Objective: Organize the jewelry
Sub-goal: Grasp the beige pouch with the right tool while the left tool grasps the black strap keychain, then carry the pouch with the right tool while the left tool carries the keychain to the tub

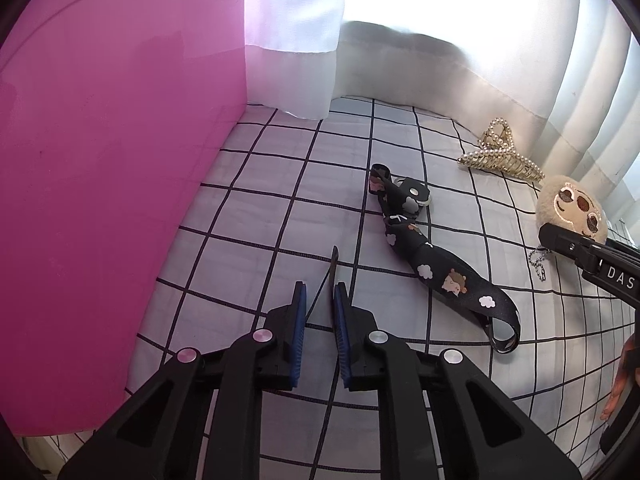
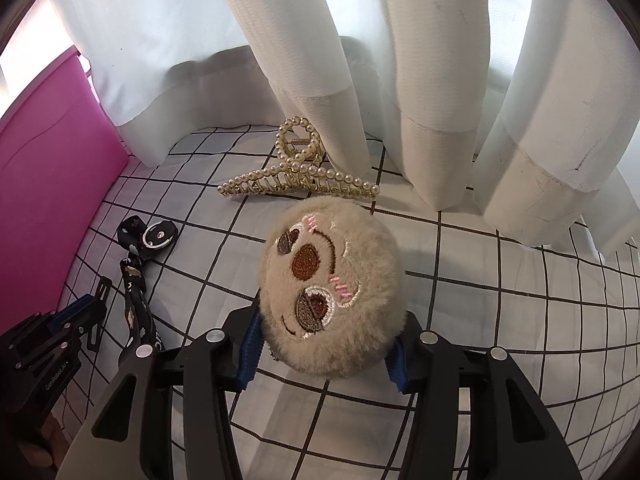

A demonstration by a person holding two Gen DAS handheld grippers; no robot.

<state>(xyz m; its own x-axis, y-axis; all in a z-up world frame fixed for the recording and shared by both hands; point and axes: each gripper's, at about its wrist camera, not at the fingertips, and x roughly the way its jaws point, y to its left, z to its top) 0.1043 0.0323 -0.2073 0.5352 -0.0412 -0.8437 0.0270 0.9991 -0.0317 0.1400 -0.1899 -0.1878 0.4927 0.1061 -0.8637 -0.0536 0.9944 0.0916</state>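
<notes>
A white cloth with a black grid (image 1: 256,208) covers the surface that carries everything, and a large pink panel (image 1: 100,184) stands along its left side, with pale curtains (image 2: 432,80) hanging at the far edge. On the cloth, a black lanyard strap printed with clouds and little animals (image 1: 436,268) lies stretched out roughly in the middle, its snap end toward the curtains and its loop end nearer the camera. The left gripper (image 1: 320,316) hovers low over the cloth just beside the strap; a thin dark flat piece (image 1: 333,270) stands between its blue-padded fingers (image 1: 298,320), which are nearly together, though whether they actually press on it cannot be told. The right gripper (image 2: 324,354) has its fingers clamped on the two sides of a round beige plush face charm (image 2: 332,292), whose embroidered eyes and smile face the camera; a short ball chain (image 1: 538,266) hangs from the charm. Just beyond the charm, near the curtain hem, a gold pearl-studded hair claw (image 2: 296,178) rests on the cloth, apart from the strap.
</notes>
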